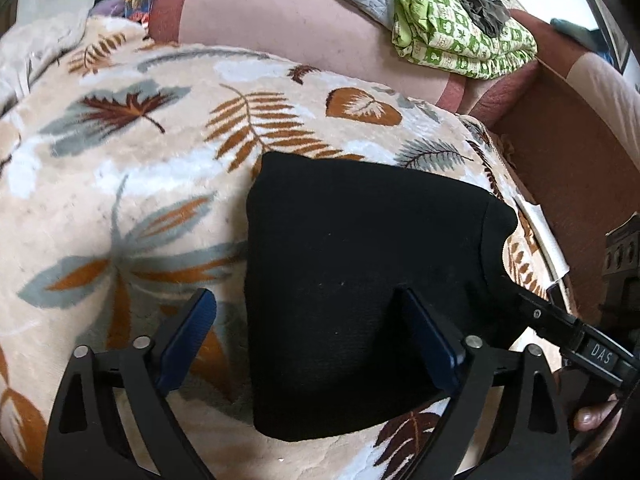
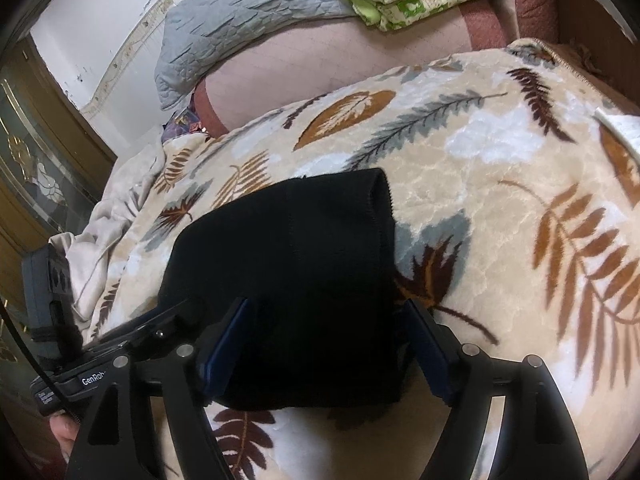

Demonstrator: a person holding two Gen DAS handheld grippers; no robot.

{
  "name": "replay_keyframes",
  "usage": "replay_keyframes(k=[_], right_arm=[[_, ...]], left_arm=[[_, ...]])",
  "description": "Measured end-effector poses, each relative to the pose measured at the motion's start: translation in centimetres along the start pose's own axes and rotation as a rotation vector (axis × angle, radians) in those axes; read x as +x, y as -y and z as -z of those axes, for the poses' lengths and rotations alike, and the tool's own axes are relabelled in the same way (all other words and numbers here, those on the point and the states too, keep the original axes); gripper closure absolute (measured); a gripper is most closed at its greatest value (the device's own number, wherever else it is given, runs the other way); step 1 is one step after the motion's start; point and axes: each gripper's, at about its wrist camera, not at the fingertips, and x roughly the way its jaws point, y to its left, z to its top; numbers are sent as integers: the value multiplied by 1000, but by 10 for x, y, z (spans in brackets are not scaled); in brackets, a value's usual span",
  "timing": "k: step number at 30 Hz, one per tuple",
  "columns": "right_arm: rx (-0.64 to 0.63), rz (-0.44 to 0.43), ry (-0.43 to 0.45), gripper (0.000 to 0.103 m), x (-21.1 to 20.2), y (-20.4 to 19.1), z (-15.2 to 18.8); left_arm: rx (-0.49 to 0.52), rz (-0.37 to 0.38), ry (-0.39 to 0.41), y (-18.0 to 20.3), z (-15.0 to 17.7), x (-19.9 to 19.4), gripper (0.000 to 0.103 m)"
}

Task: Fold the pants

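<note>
Leaf-patterned blanket point(image 1: 168, 168) covers the bed, and my black pants point(image 1: 360, 264) lie folded on it. Left tongs point(image 1: 308, 332) gape wide over the pants' left edge, gripping nothing. Right tongs point(image 2: 328, 340) stand spread astride the bundle's near end, not squeezing

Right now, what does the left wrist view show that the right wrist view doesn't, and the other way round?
Only the left wrist view: a dark garment lying on the green patterned cloth, and the left gripper open astride the left edge of the folded black pants. Only the right wrist view: a wooden door with glass panels, and the right gripper open over the pants' near end. Both share: the pants lying folded on the leaf-print blanket, the grey quilt and the green cloth.
</note>
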Motion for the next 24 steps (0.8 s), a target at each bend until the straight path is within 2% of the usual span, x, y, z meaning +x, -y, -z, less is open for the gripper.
replay_keyframes(k=[4,9,11,14,16,17,19,21,24], right_arm=[[-5,-4,-23,22,10,1,0],[58,-79,-63,20,24,12,4],[80,-105,-52,20,26,16,6],[71,-96,-51,37,24,15,7],[63,-115,-35,57,16,12,8],[52,-130,-19,60,10,6,7],[23,-116,12,64,1,-5,5],[-20,-113,43,64,-10,-21,0],[-39,-183,63,64,-19,-38,-16]], left_arm=[[-47,19,-16,-8,0,5,0],[-20,8,-8,-3,1,10,0],[-1,7,-8,1,1,12,0],[24,3,-15,4,0,14,0],[52,41,-19,9,1,11,18],[61,59,-23,12,0,9,32],[89,45,-3,17,-1,0,44],[75,64,-6,14,-8,-12,60],[53,82,34,1,-26,-38,63]])
